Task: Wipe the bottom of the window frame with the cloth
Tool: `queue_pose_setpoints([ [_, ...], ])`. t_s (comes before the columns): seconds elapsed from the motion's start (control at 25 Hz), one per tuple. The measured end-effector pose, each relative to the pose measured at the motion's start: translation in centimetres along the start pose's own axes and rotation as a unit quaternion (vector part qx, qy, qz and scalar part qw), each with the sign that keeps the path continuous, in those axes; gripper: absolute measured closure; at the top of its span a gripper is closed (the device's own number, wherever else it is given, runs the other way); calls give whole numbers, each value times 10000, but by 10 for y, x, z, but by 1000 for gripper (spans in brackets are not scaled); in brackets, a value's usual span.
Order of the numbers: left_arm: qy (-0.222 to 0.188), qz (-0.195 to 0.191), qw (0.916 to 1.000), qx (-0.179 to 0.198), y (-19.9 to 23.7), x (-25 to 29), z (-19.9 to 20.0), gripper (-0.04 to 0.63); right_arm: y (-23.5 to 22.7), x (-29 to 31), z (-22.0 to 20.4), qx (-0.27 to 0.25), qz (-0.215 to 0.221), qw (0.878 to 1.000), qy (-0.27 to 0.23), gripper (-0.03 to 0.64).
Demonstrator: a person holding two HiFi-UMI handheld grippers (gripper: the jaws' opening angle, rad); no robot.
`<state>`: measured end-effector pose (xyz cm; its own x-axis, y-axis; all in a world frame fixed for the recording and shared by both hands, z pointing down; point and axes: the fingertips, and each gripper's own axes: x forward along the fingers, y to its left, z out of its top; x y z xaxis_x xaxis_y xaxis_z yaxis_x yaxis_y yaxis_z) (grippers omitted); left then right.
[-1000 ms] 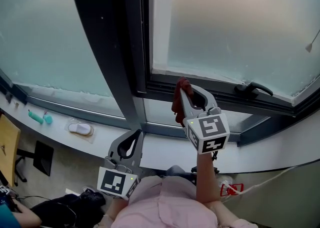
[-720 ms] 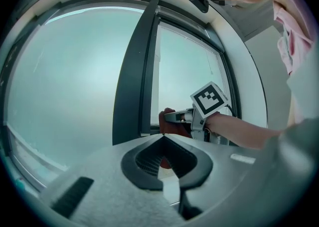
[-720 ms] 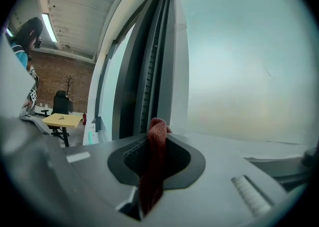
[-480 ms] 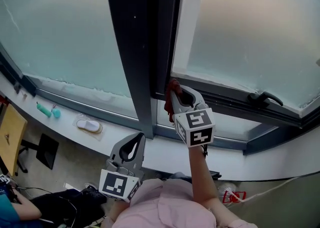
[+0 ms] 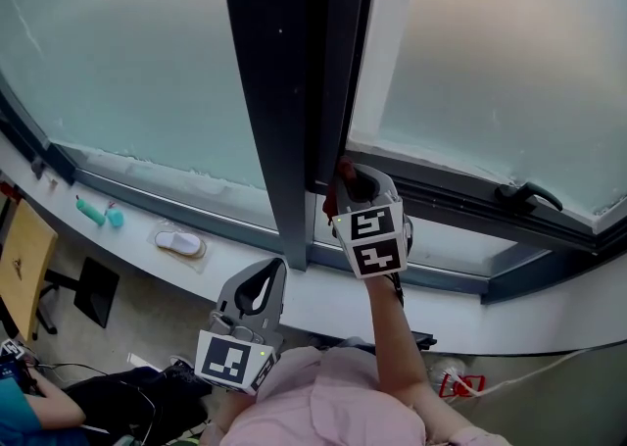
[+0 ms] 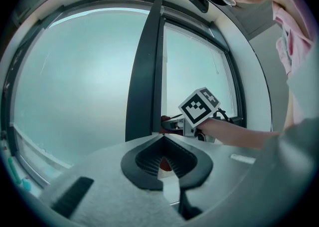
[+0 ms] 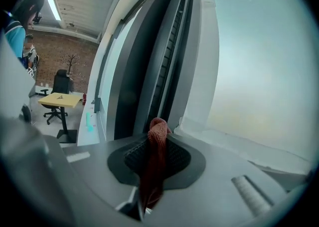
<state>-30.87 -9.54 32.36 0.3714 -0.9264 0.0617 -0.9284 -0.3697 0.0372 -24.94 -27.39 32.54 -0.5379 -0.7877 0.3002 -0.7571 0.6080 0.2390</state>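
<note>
A dark red cloth (image 5: 336,191) is clamped in my right gripper (image 5: 345,173), which is shut on it. The cloth's bunched end presses into the left corner of the dark bottom window frame (image 5: 446,201), right beside the wide dark mullion (image 5: 279,111). In the right gripper view the cloth (image 7: 156,156) stands up between the jaws of the right gripper (image 7: 158,136), in front of the frame's pale ledge (image 7: 224,140). My left gripper (image 5: 276,264) hangs lower, near the person's chest, shut and empty. Its own view shows the left gripper (image 6: 162,139) pointing at the right gripper's marker cube (image 6: 199,107).
A window handle (image 5: 529,195) sits on the bottom frame to the right. On the white sill (image 5: 245,268) at left lie a white slipper-like object (image 5: 179,242) and teal items (image 5: 95,212). A yellow desk (image 5: 20,263) and a seated person (image 5: 29,415) are below left.
My right gripper has slid the cloth leftward along the bottom frame into the corner by the mullion. The left gripper has stayed where it was.
</note>
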Motion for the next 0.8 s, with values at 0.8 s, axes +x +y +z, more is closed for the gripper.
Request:
queue_pose_setpoints([
  [0.8,-22,-122,9999,31,-7,0,1,597,-18,-15,-11,-35,-309,9992,243,566],
])
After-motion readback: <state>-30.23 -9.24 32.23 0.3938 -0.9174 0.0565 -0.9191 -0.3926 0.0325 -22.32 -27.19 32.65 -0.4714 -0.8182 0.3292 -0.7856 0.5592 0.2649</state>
